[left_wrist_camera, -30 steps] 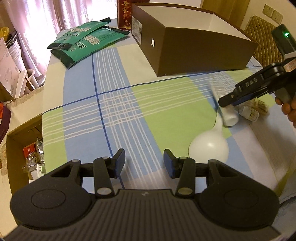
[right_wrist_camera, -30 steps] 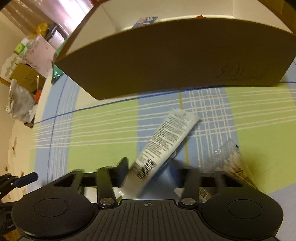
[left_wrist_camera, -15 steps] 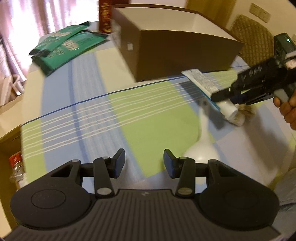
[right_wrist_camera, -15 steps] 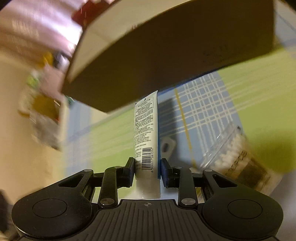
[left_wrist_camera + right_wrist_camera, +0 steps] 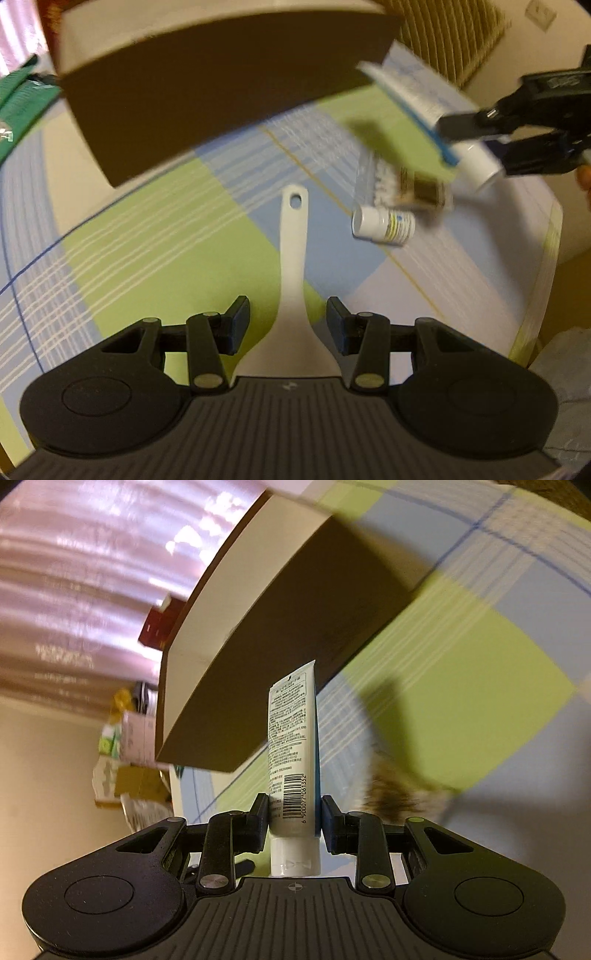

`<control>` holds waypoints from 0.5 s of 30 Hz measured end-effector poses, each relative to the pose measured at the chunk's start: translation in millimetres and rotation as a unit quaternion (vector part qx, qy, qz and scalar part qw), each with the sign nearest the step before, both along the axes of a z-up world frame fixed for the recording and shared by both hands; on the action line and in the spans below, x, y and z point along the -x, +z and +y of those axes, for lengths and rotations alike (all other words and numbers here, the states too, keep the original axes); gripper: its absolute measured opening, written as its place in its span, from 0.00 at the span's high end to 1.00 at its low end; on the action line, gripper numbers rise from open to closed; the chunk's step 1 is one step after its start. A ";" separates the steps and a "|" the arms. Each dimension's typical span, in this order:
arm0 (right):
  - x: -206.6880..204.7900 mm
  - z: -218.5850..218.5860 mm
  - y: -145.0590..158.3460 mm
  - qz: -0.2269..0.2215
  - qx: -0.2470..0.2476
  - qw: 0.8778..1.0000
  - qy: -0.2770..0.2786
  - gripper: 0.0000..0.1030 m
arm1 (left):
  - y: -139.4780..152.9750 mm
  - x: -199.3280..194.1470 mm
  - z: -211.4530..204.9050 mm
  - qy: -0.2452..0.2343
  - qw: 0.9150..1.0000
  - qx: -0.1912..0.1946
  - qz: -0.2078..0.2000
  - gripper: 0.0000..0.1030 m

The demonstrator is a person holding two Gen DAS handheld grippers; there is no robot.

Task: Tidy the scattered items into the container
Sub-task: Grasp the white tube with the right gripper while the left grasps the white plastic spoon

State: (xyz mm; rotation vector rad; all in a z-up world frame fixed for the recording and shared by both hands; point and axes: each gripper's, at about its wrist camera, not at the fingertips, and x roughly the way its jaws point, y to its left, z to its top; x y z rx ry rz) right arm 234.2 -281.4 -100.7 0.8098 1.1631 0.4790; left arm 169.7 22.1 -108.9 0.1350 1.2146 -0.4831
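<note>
- Your right gripper (image 5: 291, 812) has its jaws clamped on the white tube (image 5: 293, 746), held in the air just in front of the brown box (image 5: 207, 92).
- Your left gripper (image 5: 288, 325) has its jaws apart, straddling the white spoon (image 5: 291, 266) lying on the checked tablecloth (image 5: 147, 251) in front of the box.
- A small white bottle (image 5: 384, 223) and a blurred clear packet (image 5: 399, 184) lie on the cloth in front of the box, right of the spoon.

White tube (image 5: 293, 753), barcode and small print facing up, cap toward the camera, clamped near its cap end between the right tool (image 5: 291, 819) fingers, raised off the checked surface (image 5: 155, 236), crimped end pointing to 12 o'clock at the brown container (image 5: 207, 92). White rice paddle (image 5: 293, 273) flat on the surface, handle hole at 12 o'clock. Small white bottle (image 5: 384, 223) on its side at 2 o'clock from the paddle. Clear, blurred pack of cotton swabs (image 5: 399, 184) just beyond the bottle.
</note>
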 end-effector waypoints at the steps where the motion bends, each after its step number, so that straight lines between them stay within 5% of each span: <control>1: 0.6 -6.0 -0.1 0.000 -0.003 1.000 -0.007 0.69 | -3.8 -3.7 -4.9 -0.007 1.000 -0.013 0.013 0.65; 9: -0.5 -35.5 -8.6 0.008 -0.025 0.999 -0.036 0.69 | -11.0 -4.6 -32.9 -0.043 0.995 -0.085 0.023 0.80; 15: -4.6 -44.0 -11.6 0.010 -0.040 0.998 -0.036 0.69 | 4.2 6.6 -21.7 -0.008 0.998 -0.056 0.002 0.82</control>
